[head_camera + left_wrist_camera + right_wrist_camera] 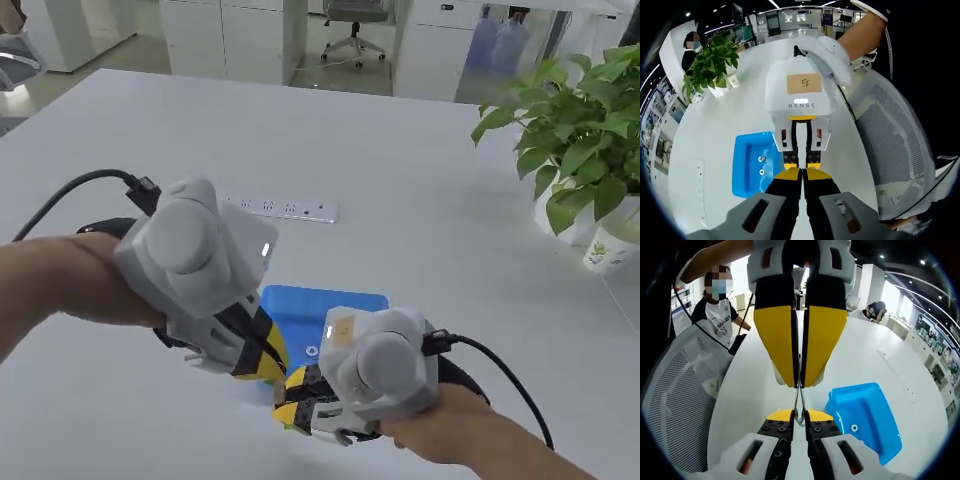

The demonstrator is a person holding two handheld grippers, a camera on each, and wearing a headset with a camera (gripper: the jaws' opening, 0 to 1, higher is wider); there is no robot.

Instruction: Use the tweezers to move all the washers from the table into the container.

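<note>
Tweezers pinched between both tongs, nose to nose, beside the container

My left tongs (799,382) and right tongs (799,416) meet tip to tip, each closed to a slit on the thin tweezers (799,400) running between them; I judge this a handover or re-grip, to seat the tweezers straight for picking. The blue container (747,167) sits on the table (400,180) just beside the tips, close enough for short drops, with two washers (761,159) in it. In the head view the housings hide the jaws; I cannot tell which tongs bears the load, which tweezer end points where, or whether washers remain on the table
</note>
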